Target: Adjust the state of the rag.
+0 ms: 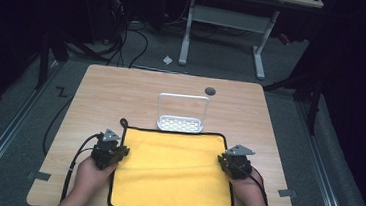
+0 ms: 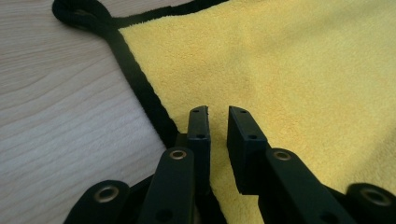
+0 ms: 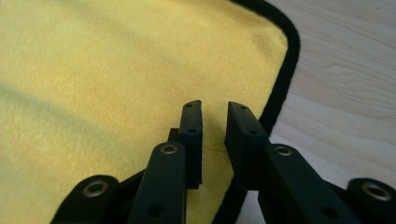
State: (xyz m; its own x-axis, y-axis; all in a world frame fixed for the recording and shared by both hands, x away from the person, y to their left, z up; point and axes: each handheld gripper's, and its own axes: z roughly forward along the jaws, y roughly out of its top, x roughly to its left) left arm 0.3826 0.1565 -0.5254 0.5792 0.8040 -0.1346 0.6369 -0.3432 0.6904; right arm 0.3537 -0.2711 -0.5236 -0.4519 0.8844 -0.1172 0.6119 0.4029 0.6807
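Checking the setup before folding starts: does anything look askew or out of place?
Nothing much stands out. The yellow cloth lies flat and nearly square to the table, its black hanging loop sticking out at the far left corner. The white rack stands upright behind it.

- A light wood-grain table with rounded corners [image 1: 122, 85] stood on a grey carpeted floor [image 1: 215, 60].
- A round dark grommet hole [image 1: 210, 91] sat near the table's far edge.
- Beyond it stood a second desk on white metal legs [image 1: 259, 57], with black cables [image 1: 136, 41] trailing on the floor.
- A small white scrap [image 1: 167, 60] lay on the carpet.
- The room around was dark; light fell mainly on the table.
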